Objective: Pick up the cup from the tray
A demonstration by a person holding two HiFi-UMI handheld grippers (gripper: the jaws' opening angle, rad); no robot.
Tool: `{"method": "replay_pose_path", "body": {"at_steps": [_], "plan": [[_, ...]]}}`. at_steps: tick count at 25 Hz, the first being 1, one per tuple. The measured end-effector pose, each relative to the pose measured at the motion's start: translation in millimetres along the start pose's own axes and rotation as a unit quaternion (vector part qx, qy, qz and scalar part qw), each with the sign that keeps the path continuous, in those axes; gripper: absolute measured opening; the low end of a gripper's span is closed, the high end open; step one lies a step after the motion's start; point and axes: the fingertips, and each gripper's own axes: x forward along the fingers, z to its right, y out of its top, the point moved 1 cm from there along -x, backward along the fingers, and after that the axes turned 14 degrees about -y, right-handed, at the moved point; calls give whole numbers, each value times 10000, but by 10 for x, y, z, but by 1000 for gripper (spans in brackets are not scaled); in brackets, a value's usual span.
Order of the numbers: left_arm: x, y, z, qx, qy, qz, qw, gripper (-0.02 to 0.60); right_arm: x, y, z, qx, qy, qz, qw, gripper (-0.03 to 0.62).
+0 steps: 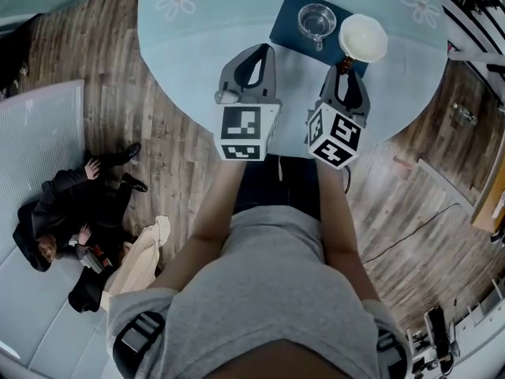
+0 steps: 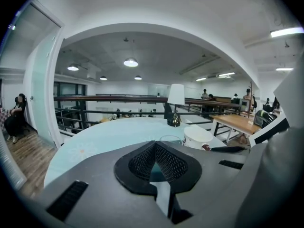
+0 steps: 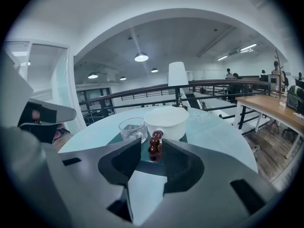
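Note:
A clear glass cup (image 1: 316,18) stands on a dark blue tray (image 1: 286,28) on the round pale-blue table (image 1: 197,46), with a white bowl (image 1: 363,38) to its right. In the right gripper view the cup (image 3: 132,128) is just left of the bowl (image 3: 166,120). A dark red beaded handle (image 3: 155,141) sticks out from the bowl toward me. My right gripper (image 3: 153,148) is open, and the beads lie between its tips with a gap on the left side. My left gripper (image 2: 154,144) is shut and empty, short of the tray, with the cup's rim (image 2: 170,138) just beyond it.
A table lamp (image 3: 177,80) stands at the table's far side. The table's near edge is right under both grippers (image 1: 251,69). A wooden desk (image 3: 270,106) is off to the right, behind a railing. A person (image 1: 71,212) sits on a pale seat to the left.

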Motion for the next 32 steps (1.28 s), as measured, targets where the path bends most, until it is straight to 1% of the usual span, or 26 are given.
{"method": "replay_pose_path", "body": {"at_steps": [4, 9, 11, 14, 17, 22, 24, 28, 32], "plan": [[29, -5, -36, 2, -64, -4, 10000, 8, 73, -38, -27, -63, -160, -22, 9998, 115], [131, 1, -79, 41, -269, -101, 9996, 8, 169, -113, -45, -168, -328, -120, 9992, 114], [179, 26, -107, 88, -349, -110, 9993, 8, 203, -114, -47, -217, -424, -105, 9988, 88], [226, 27, -139, 65, -442, -116, 9989, 6, 208, -95, -60, -326, -505, 11, 9982, 83], [263, -2, -129, 43, -517, -153, 9985, 8, 188, -81, -49, -495, -518, 126, 9974, 77], [309, -63, -119, 62, -631, -197, 9978, 7, 201, -86, 42, -700, -378, 174, 9967, 71], [329, -83, -121, 66, -658, -220, 9976, 8, 217, -80, 109, -768, -399, 229, 9960, 69], [359, -112, -115, 36, -709, -245, 9972, 8, 236, -58, 241, -598, -604, 482, 9952, 67], [348, -121, -117, 79, -747, -271, 9968, 6, 275, -40, 243, -550, -775, 696, 9930, 69]]}}
